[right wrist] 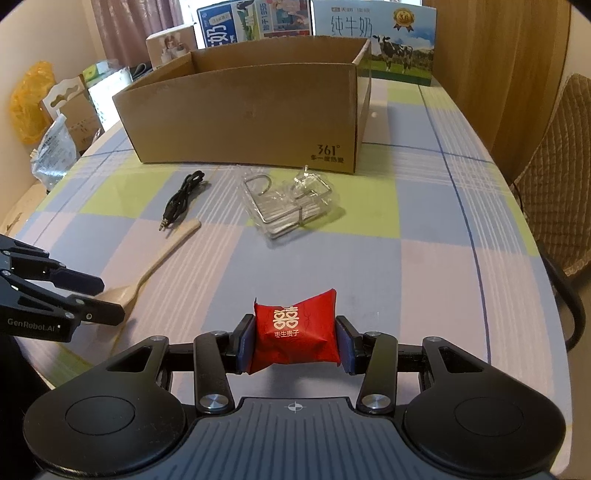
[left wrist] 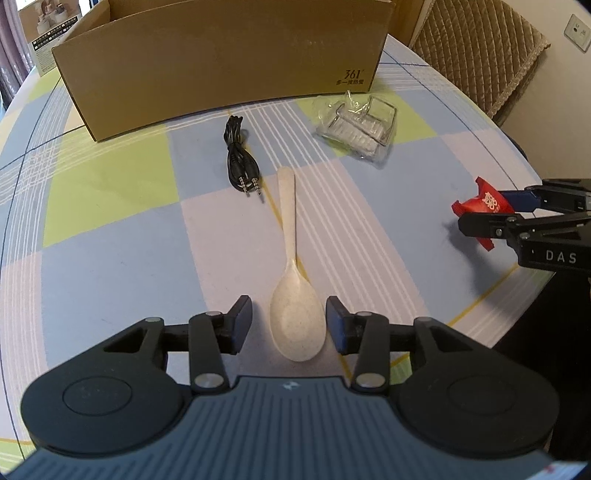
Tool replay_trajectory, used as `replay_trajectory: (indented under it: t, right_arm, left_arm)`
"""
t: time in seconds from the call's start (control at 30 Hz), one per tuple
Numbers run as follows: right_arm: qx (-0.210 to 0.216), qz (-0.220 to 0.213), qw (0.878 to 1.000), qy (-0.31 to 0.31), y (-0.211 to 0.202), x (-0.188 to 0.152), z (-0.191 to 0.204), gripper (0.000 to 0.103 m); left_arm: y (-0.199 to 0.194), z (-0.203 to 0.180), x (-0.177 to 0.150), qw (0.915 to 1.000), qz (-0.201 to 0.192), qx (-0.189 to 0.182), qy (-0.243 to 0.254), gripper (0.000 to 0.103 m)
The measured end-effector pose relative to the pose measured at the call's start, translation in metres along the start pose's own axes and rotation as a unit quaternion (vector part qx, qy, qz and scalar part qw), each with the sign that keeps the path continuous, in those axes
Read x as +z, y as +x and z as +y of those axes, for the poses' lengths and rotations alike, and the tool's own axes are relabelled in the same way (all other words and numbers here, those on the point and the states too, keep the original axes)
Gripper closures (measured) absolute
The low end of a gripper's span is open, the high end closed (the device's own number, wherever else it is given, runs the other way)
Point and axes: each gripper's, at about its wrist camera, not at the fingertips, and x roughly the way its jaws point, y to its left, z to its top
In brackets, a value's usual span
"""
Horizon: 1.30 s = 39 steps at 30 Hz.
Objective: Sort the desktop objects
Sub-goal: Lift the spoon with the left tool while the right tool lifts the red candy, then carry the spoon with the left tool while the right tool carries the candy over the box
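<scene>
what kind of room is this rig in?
Likely a home dining room: a checked tablecloth covers the table, a quilted chair sits beside it, and milk cartons stand at the far end.

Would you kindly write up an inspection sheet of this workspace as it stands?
Surface: checked tablecloth, flat.
Job's things: open cardboard box; spoon; red packet; clear wire-framed holder.
Clutter: milk cartons and bags behind and beside the box.
Grippers: left hand-held gripper open, straddling the spoon bowl; right hand-held gripper shut on the packet.
Cables: black audio cable, loosely bundled.
Surroundings: quilted chair, curtain.
</scene>
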Motion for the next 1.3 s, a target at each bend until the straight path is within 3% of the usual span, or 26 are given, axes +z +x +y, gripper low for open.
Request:
replay_trajectory:
  t: [0.13,0.17,0.3,1.03,1.3]
  right_arm:
    - [0.002,0.001,1.000,0.003,0.003,0.000,-0.002,0.060]
    - [0.003,0.002,1.000,0.003,0.004,0.000,-0.002,0.060]
    - [0.005,0.002,1.000,0.005,0.005,-0.001,-0.002,0.061]
    - [0.008,-0.039,0.999,-0.006,-0.031,0.017,0.019,0.061]
    - [0.010,-0.066,0.998,-0.022,-0.043,0.047,0.025,0.061]
  left_arm:
    - [0.002,-0.006,0.001,0.9999,0.005,0.000,0.011,0.068]
    - [0.004,-0.008,0.000,0.9998,0.010,0.005,0.016,0.075]
    - [0.003,-0.009,0.000,0.9998,0.006,0.008,0.015,0.075]
    - [-0.066,-0.004,0.014,0.9966,-0.080,0.019,0.003,0.075]
    - [-0.086,0.007,0.037,0.9928,-0.118,0.024,0.001,0.075]
